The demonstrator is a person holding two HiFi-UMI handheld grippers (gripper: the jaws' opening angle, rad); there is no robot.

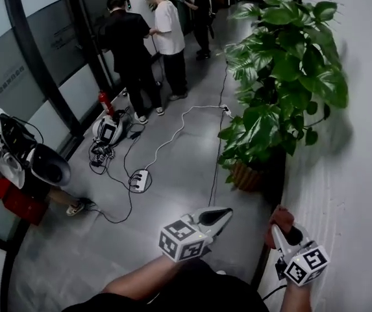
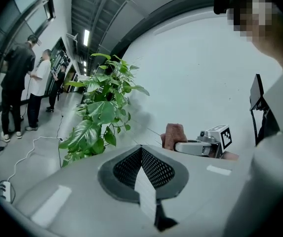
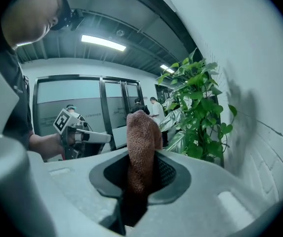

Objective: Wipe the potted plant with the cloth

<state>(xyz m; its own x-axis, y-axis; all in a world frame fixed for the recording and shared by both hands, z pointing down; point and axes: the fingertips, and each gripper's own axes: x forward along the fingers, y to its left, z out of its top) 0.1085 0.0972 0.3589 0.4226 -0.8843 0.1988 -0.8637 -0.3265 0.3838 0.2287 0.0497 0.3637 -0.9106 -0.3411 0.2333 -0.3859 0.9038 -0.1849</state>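
Observation:
A tall leafy potted plant (image 1: 283, 64) stands in a woven pot (image 1: 244, 176) against the white wall; it also shows in the left gripper view (image 2: 99, 117) and the right gripper view (image 3: 195, 107). My right gripper (image 1: 282, 231) is shut on a reddish-brown cloth (image 1: 278, 218), low and short of the pot. In its own view the cloth (image 3: 142, 142) sticks up from between the jaws of the right gripper (image 3: 141, 159). My left gripper (image 1: 219, 216) is beside it on the left, shut and holding nothing, as its own view confirms (image 2: 141, 154).
A power strip (image 1: 139, 179) and cables trail over the grey floor. Three people (image 1: 140, 44) stand at the back; another person (image 1: 17, 161) with gear sits at the left by the glass partition. The white wall (image 1: 361, 174) runs along the right.

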